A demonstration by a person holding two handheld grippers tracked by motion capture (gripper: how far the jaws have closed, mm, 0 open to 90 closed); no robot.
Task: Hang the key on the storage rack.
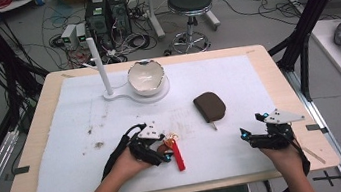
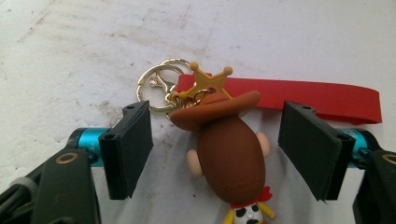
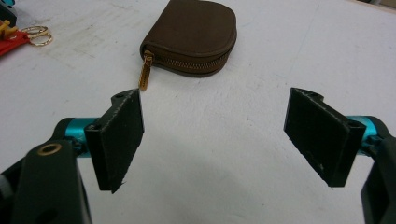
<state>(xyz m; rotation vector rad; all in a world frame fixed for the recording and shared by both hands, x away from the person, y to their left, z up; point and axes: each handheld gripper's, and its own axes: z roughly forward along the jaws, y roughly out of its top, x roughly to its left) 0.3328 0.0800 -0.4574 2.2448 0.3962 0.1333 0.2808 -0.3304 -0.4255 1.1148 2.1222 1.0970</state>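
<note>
White mat (image 1: 237, 81): keychain (image 2: 229, 154) lies lengthwise between left claw (image 2: 215, 149) jaws.

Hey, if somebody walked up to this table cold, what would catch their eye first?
Probably the cowboy keychain with its red strap, lying near the front edge between the open jaws of the left gripper. Next, the brown zip pouch mid-table, ahead of the open right gripper, and the cracked white bowl on its stand at the back.
</note>
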